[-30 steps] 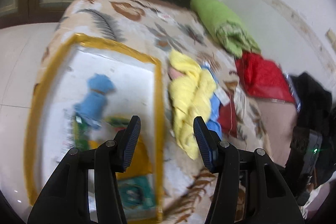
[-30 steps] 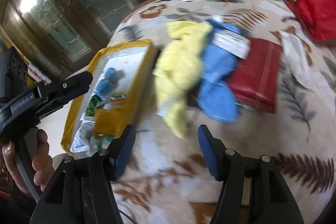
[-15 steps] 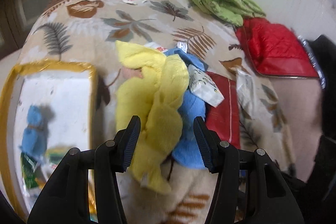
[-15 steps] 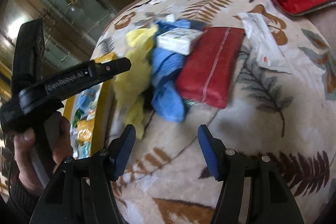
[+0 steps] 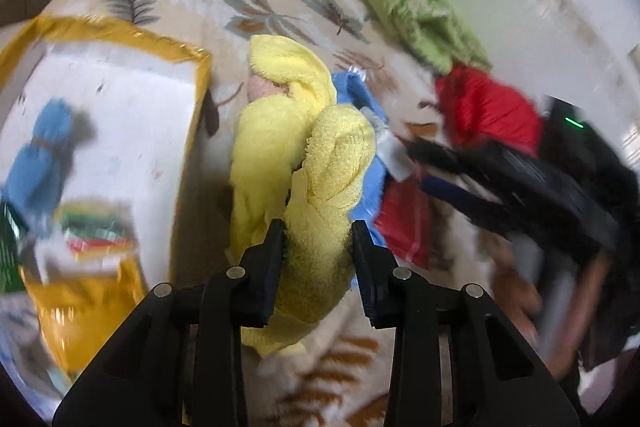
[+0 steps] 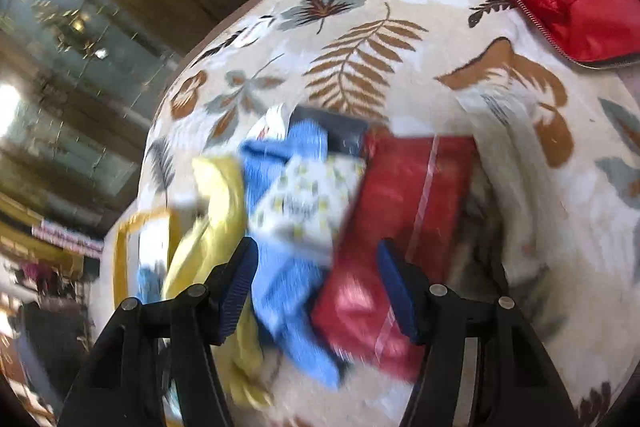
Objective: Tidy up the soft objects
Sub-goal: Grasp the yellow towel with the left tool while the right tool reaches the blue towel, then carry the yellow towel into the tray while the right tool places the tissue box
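With left tongs (image 5: 318,239) clamped on the fluffy yellow terry towel (image 5: 296,163), I'm mid-pickup.
Right tongs (image 6: 316,273) released; next I lift it clear.

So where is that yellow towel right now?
In the left wrist view the yellow towel lies mid-frame on the leaf-patterned blanket, its near end between the left gripper fingers, beside the blue cloth.

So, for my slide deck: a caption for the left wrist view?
Left tool closed on the yellow towel beside the gold-rimmed box.
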Demonstrator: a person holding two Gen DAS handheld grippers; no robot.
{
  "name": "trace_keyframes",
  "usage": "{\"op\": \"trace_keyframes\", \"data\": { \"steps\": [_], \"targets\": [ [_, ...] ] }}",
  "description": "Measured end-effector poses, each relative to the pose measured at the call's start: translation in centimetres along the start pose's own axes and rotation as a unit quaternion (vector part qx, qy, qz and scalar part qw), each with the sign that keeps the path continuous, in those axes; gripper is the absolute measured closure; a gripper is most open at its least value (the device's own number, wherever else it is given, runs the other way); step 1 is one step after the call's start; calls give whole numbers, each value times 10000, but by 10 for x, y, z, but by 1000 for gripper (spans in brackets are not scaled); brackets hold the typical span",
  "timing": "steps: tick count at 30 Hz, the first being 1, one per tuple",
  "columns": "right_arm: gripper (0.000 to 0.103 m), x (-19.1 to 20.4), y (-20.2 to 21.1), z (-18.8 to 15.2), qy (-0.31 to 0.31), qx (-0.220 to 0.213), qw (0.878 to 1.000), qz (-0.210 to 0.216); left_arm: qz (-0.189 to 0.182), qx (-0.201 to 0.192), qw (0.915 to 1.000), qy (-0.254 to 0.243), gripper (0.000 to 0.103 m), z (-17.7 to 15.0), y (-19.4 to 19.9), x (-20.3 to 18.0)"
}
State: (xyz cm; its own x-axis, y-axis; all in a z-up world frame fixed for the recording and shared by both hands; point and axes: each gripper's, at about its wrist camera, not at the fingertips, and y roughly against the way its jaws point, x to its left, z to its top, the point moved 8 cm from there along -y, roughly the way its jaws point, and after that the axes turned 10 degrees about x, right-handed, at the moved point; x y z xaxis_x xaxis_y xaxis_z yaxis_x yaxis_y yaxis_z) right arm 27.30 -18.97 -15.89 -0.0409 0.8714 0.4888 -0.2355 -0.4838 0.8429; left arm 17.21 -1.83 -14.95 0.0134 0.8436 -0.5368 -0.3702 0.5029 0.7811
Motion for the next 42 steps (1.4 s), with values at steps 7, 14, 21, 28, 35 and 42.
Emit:
{"op": "trace_keyframes", "data": {
  "steps": [7,14,21,28,35,42],
  "targets": [
    [41,5,-24,17,-208,234,9992,-244,-318,-21,9993,170,70,-20,-1,13],
    [41,4,-28,19,-389,427,9977,-355,-404,-212,9989,100,70,-19,7,13],
    [73,8,-13,11,17,175,9975,-686,-387,-214,9990,-17,70,-25,6,11],
    [85,11,20,-13,143,-185,9993,-277,-523,-294,9982,-50,70,-28,13,9],
    [85,38,51,-54,377,-362,9984,193,-757,-514,9955,244,70,-29,48,12],
    [85,96,53,-88,975,-220,9928,653,-654,-1061,9906,555,70,-20,124,31]
  ]
}}
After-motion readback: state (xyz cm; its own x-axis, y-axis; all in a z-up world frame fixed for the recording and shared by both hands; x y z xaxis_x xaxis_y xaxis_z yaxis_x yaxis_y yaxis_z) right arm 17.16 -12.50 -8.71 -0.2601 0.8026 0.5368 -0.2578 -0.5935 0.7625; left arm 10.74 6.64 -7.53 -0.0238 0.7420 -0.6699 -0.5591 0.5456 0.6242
